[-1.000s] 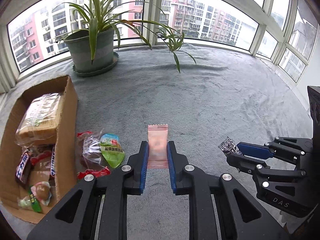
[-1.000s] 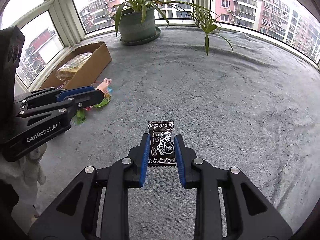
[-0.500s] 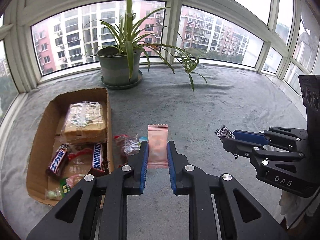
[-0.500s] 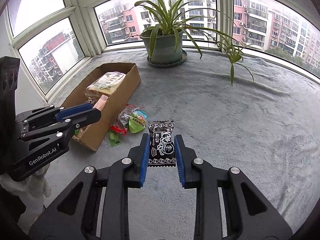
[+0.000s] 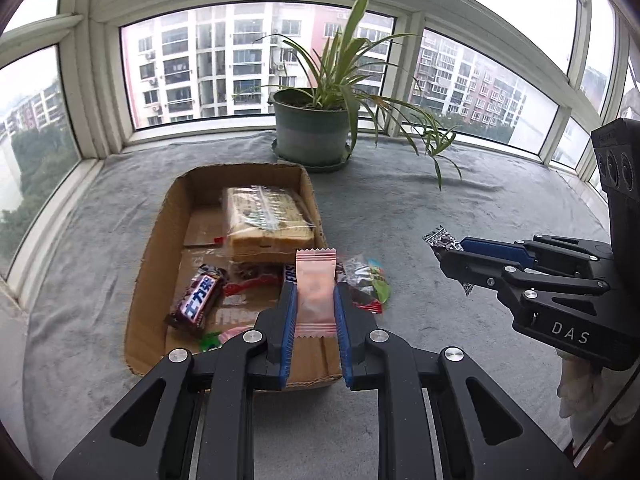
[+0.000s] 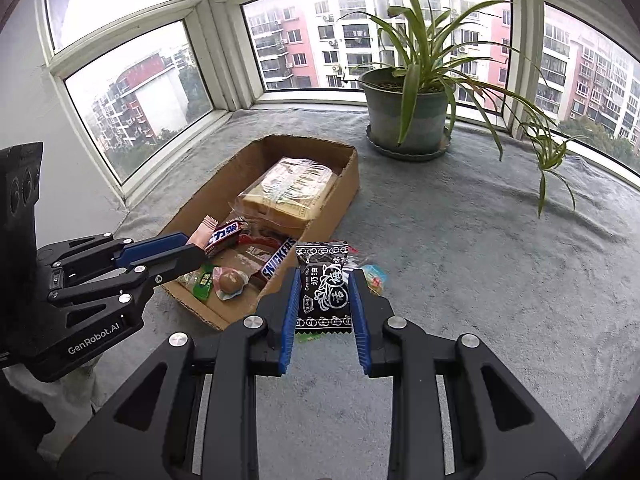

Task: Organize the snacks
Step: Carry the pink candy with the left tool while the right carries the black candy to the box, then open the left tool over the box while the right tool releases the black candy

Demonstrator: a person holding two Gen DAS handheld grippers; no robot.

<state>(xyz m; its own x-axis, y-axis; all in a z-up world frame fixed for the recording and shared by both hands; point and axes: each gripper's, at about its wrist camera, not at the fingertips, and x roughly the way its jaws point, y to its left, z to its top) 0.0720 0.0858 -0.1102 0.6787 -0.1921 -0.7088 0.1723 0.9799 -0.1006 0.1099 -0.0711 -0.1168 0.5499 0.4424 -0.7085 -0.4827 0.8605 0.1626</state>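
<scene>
Snacks fill the cardboard box (image 6: 340, 184) on the grey carpet, a Snickers bar (image 6: 278, 258) among them, as my left gripper (image 5: 314, 300) clamps one pink sachet (image 5: 315, 296) above it and my right gripper (image 6: 324, 292) clamps one black "Cream Plum" packet (image 6: 323, 288) beside it.

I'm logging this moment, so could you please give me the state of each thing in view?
Left claw: shut on pink candy wrapper.
Right claw: shut on black plum candy packet.
Brown cardboard box: open, partly filled.
Green potted plant: upright.
</scene>
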